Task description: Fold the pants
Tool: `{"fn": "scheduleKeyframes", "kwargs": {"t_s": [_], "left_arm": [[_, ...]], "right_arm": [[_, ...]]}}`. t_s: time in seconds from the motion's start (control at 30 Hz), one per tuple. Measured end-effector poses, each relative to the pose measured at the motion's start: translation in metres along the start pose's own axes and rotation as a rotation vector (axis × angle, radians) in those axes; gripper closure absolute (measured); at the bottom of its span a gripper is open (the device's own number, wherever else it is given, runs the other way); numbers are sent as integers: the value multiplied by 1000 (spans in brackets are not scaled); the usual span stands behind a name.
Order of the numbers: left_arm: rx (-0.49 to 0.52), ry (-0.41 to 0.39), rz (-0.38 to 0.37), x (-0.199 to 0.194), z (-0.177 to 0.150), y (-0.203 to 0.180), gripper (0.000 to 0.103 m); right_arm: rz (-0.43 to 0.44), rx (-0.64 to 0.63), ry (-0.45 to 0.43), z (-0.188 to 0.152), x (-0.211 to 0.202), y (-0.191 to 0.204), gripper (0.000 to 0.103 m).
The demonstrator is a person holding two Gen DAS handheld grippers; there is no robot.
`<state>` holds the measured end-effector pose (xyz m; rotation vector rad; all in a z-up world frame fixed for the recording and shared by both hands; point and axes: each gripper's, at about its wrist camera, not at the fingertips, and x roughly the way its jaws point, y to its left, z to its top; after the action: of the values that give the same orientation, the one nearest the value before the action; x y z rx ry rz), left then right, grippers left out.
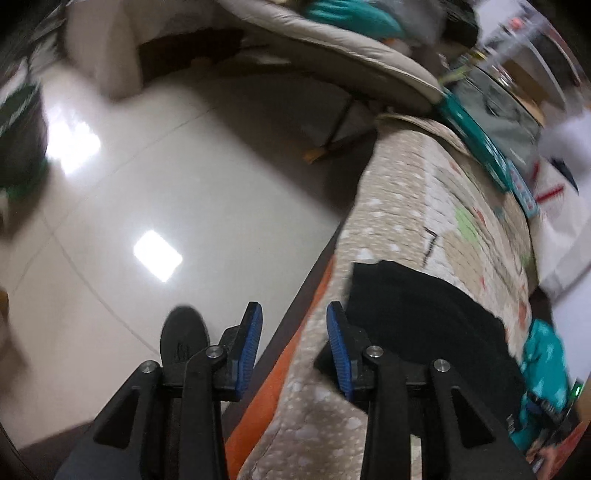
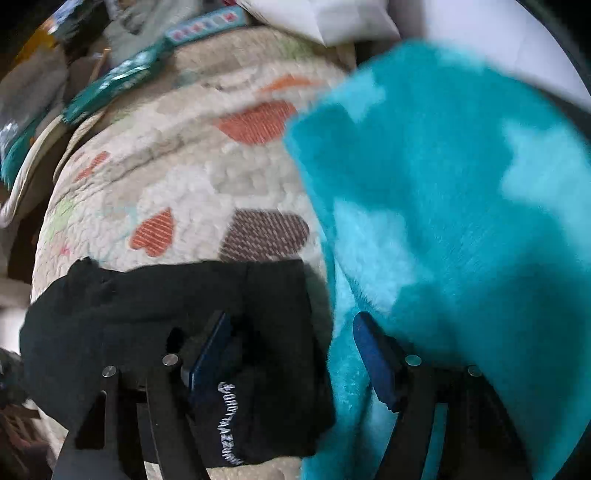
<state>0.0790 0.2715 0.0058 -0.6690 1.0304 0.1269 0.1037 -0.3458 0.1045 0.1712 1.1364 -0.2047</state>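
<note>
The black pants (image 2: pixel 155 306) lie folded on a quilted bed cover (image 2: pixel 192 177) with hearts; white lettering shows on the near edge. They also show in the left wrist view (image 1: pixel 424 310) near the bed's edge. My right gripper (image 2: pixel 291 354) is open, its fingers just above the pants' right end, with a turquoise fleece garment (image 2: pixel 461 221) draped over its right finger. My left gripper (image 1: pixel 293 347) is open and empty, over the bed's edge, left of the pants.
A glossy tiled floor (image 1: pixel 166 184) lies left of the bed, with a black shoe (image 1: pixel 183 336) below my left gripper. A teal box (image 2: pixel 114 88) and cluttered items sit at the bed's far end. White paper (image 2: pixel 325 14) lies at the far side.
</note>
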Motion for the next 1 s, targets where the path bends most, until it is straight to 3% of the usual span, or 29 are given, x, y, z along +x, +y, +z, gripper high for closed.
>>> {"fn": "scheduleKeyframes", "kwargs": {"t_s": [0.07,0.17,0.33,0.43,0.57,0.67,0.7,0.73,0.77,1.0], "left_arm": [[-74,15,-33,1,-1,9,68],[-144,20,-78,-1,-8,8,68],[-244,47,-198,6,-32,-1,59],[-262,94,-239,22,-43,-4,59],[-238,133,-238,41,-50,-13,54],[-193,158,-211,49,-57,-21,55],[-156,150,-186,46,-57,-26,61],[-123,142,-176,44,-57,-31,70],[-104,135,-170,42,-57,-34,72],[-156,121,-177,44,-59,-31,71]], "right_arm": [[13,-64,-60,5,-15,26,29],[150,-145,-72,13,-22,72,28],[476,-360,43,18,-8,195,28],[570,-487,108,11,2,268,28],[623,-649,157,2,16,347,28],[607,-789,188,-5,31,401,28],[602,-839,204,-9,38,419,28],[599,-865,218,-10,43,430,28],[591,-894,233,-15,47,438,28],[556,-1050,305,-42,76,490,28]]}}
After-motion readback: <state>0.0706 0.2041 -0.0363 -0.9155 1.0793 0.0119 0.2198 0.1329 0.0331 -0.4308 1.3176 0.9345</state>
